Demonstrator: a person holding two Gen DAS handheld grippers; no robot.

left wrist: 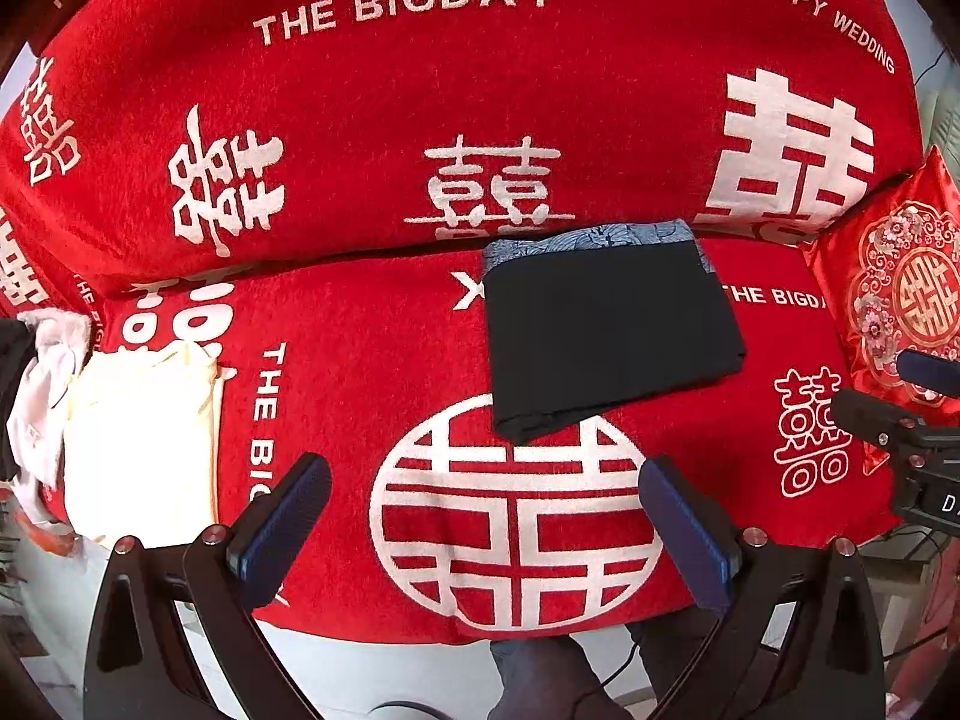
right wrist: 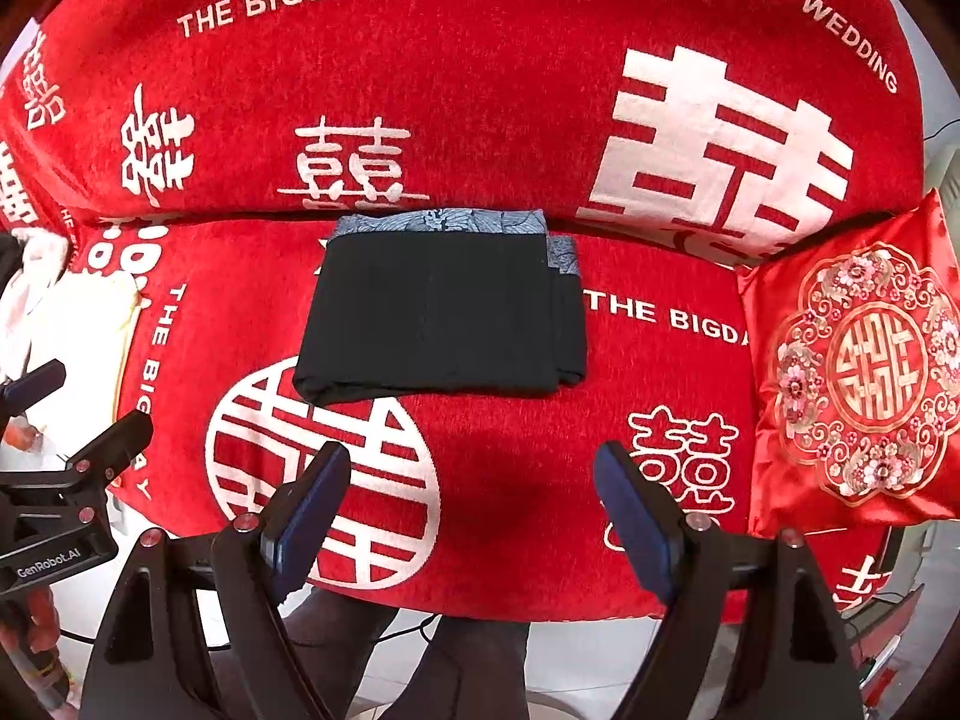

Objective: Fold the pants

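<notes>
A pair of black pants (left wrist: 606, 330) (right wrist: 441, 327) with a blue patterned waistband lies folded into a compact rectangle on the seat of a red sofa. My left gripper (left wrist: 483, 501) hovers over the seat's front edge, nearer to me than the pants, open with nothing between its blue pads. My right gripper (right wrist: 471, 495) hangs likewise in front of the pants, open and empty. Each gripper shows at the edge of the other's view: the right gripper's body (left wrist: 900, 438) and the left gripper's body (right wrist: 66, 480).
The red sofa cover (left wrist: 420, 120) bears white lettering and symbols. A cream garment (left wrist: 141, 444) and white clothes (left wrist: 42, 396) are piled at the seat's left end. A red embroidered cushion (right wrist: 858, 372) leans at the right end. A person's dark trouser legs (right wrist: 468, 660) stand below the seat edge.
</notes>
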